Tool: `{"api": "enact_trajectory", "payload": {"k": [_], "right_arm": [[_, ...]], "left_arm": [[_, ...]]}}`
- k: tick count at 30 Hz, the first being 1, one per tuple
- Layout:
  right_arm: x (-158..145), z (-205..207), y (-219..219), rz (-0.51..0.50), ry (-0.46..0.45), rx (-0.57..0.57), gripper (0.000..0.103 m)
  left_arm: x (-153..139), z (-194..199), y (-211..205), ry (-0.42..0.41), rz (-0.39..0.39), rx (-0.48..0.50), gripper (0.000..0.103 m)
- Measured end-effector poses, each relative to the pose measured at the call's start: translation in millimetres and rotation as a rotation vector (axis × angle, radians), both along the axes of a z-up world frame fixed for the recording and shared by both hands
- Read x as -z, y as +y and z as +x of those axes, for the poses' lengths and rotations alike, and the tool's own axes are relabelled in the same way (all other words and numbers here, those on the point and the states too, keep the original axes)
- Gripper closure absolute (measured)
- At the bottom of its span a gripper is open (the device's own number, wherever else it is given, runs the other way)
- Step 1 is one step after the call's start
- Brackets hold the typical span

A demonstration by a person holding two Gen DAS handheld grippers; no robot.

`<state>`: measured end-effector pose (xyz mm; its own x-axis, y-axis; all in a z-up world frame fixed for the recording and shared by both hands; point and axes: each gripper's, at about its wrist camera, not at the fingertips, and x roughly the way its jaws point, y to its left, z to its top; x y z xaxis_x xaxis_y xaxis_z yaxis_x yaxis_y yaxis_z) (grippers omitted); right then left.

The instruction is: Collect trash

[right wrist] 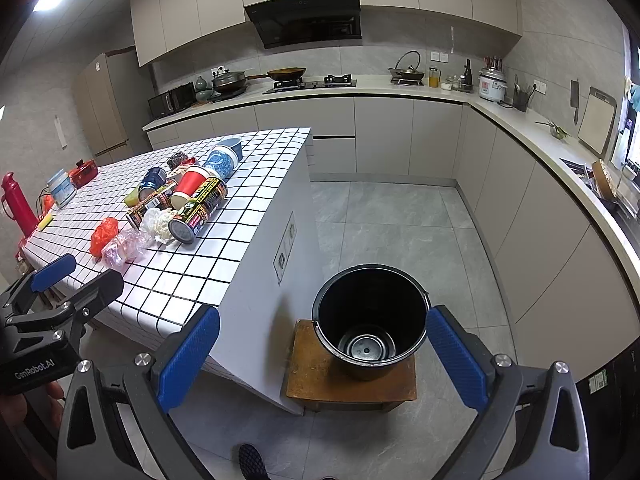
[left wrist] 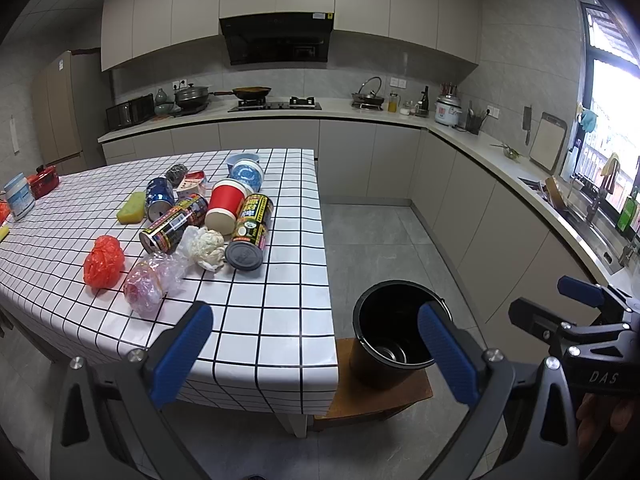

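Observation:
A black bucket (right wrist: 370, 320) stands on a low wooden stool (right wrist: 320, 376) beside the tiled table (left wrist: 256, 312); it also shows in the left wrist view (left wrist: 394, 332). On the table lies a pile of trash: black-and-yellow cans (left wrist: 252, 224), a red paper cup (left wrist: 224, 208), a white crumpled wad (left wrist: 206, 246), a clear plastic bag (left wrist: 150, 280), a red plastic bag (left wrist: 104, 262) and a blue can (left wrist: 159, 197). My left gripper (left wrist: 316, 356) is open and empty above the table's near corner. My right gripper (right wrist: 324, 360) is open and empty, just in front of the bucket.
A blue-patterned cup (left wrist: 248, 174), a yellow sponge (left wrist: 132, 208), a white jar (left wrist: 18, 198) and a red box (left wrist: 44, 180) also sit on the table. A red thermos (right wrist: 16, 204) stands at its far left. Kitchen counters (right wrist: 560, 152) line the back and right walls.

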<state>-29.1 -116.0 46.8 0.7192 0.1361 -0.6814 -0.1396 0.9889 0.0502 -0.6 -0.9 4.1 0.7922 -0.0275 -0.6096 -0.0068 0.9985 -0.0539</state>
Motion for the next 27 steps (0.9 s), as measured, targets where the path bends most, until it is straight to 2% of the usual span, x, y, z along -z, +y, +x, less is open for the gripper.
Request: {"api": "enact_trajectory", "payload": {"k": [27], "right_arm": [[-1.5,1.5,-1.5,-0.004,0.001,-0.001,0.0]], "left_arm": [[-1.8,0.5,1.3,-0.006,-0.006,0.005,0.0]]}}
